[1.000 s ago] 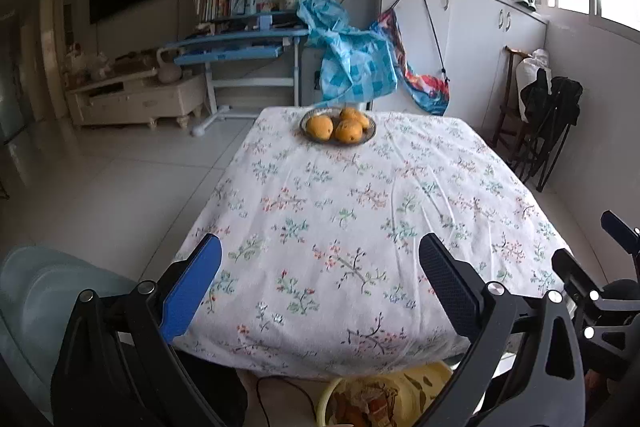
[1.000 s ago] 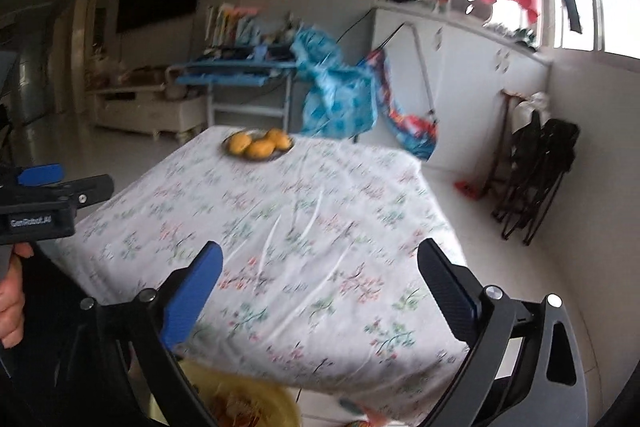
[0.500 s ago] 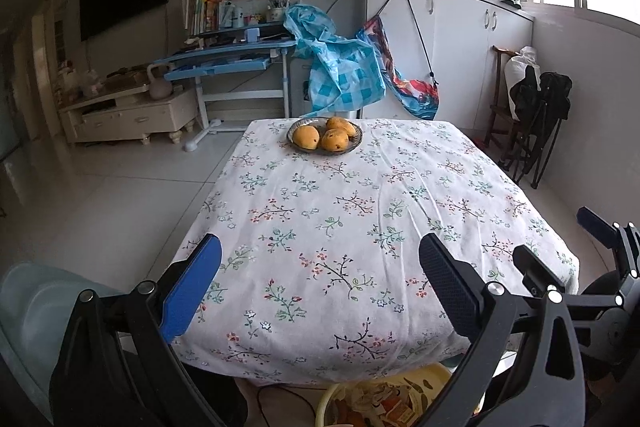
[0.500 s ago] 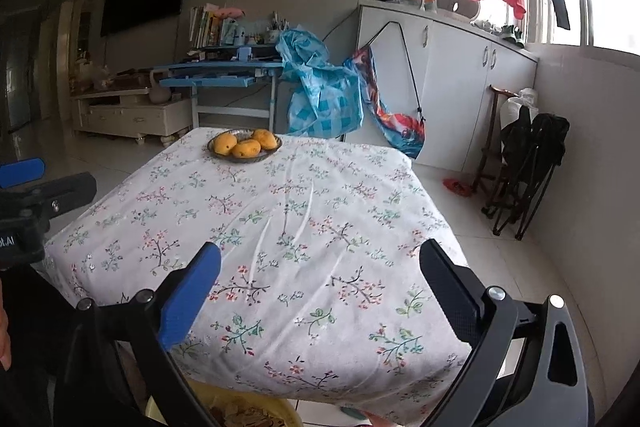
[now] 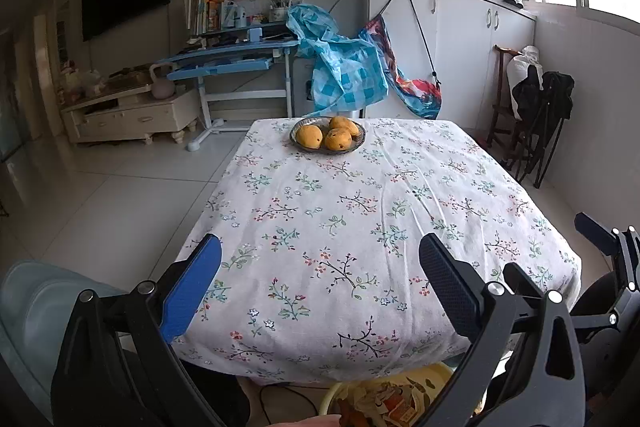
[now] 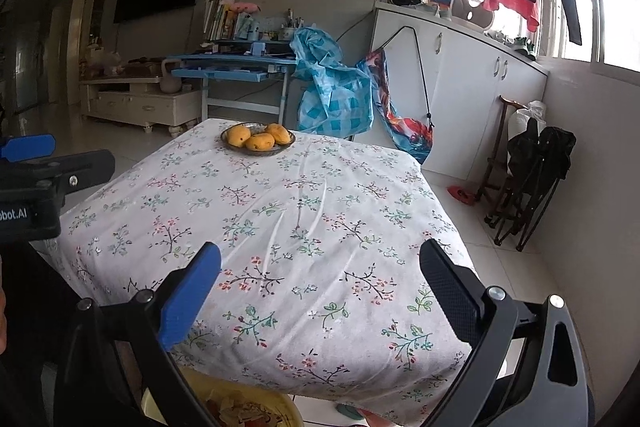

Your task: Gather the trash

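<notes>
1. Both claws, left gripper [image 5: 320, 279] and right gripper [image 6: 320, 279], are held spread and empty, raised since a second ago.
2. Trash is seen in the yellow bin [image 5: 436, 373] below the bare tablecloth [image 5: 360, 211]; collection appears finished.

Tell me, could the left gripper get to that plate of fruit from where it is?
Probably yes: the left gripper is open, and only bare tablecloth lies before the plate.

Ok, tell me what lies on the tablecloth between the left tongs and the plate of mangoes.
Nothing: the left wrist view shows only bare floral tablecloth between the open left tongs and the round metal plate of mangoes.
</notes>
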A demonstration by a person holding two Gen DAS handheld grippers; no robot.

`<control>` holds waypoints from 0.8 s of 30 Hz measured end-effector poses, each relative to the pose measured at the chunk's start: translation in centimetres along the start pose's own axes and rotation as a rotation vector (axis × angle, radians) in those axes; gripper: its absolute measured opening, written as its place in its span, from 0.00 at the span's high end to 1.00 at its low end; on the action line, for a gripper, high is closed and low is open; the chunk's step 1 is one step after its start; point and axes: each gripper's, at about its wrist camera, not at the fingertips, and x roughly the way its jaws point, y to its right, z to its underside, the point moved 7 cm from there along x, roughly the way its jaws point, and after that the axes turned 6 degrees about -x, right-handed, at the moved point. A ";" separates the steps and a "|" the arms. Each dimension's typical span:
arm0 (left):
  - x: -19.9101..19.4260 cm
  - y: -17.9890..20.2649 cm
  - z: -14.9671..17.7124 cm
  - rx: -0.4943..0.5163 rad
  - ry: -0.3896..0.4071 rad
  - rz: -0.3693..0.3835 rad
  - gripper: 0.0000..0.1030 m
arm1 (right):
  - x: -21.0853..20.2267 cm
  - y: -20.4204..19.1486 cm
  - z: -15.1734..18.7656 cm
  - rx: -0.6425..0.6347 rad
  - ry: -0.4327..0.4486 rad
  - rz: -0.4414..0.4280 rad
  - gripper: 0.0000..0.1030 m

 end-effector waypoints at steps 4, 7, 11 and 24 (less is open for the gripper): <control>0.0 -0.3 0.0 -0.008 -0.001 -0.008 0.07 | 0.0 -0.3 0.0 -0.016 0.003 -0.001 0.07; 0.0 -0.5 0.0 -0.005 0.000 -0.022 0.07 | 0.0 -0.5 0.1 -0.022 0.001 -0.004 0.07; -0.2 -0.4 0.0 0.005 0.006 -0.025 0.07 | 0.0 -0.7 0.1 -0.028 0.001 -0.007 0.07; -0.4 -0.3 0.1 0.014 0.012 -0.031 0.07 | 0.3 -1.0 0.1 -0.038 -0.007 -0.011 0.07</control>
